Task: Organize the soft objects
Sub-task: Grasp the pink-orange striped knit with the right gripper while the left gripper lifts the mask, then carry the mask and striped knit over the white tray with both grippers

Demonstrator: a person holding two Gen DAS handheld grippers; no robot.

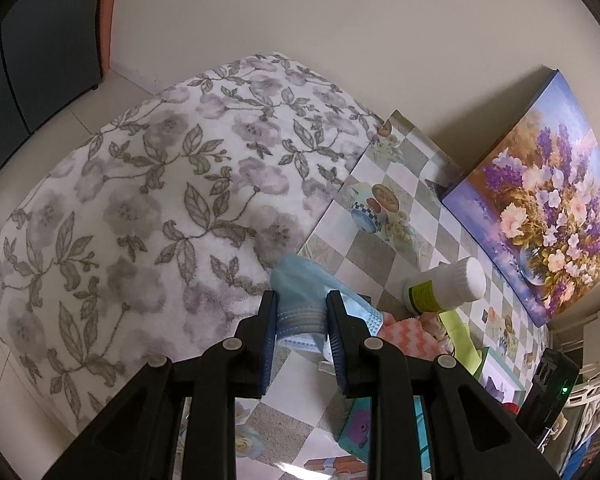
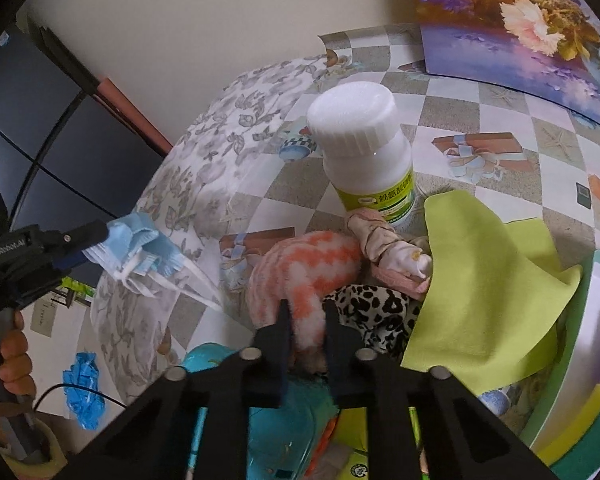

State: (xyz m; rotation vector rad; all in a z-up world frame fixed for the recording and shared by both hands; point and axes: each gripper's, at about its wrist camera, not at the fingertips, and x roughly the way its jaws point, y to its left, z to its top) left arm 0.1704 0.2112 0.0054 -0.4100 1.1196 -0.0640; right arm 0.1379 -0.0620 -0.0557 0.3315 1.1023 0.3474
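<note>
Right wrist view: my right gripper (image 2: 305, 322) pinches the pink-and-white cloth (image 2: 300, 276); left gripper (image 1: 302, 316) holds the face mask (image 1: 300, 300). Lift cloth slowly, clear of bottle (image 2: 366, 148).

On the desk (image 2: 500, 120), the bottle (image 2: 364, 152) stands at twelve o'clock of the fuzzy cloth (image 2: 300, 272). The flat cloth (image 2: 488, 280) lies at three o'clock, the face mask (image 2: 136, 244) at nine.

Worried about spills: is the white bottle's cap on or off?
On. The white bottle stands upright on the checkered tablecloth with its ribbed cap seated on top.
</note>
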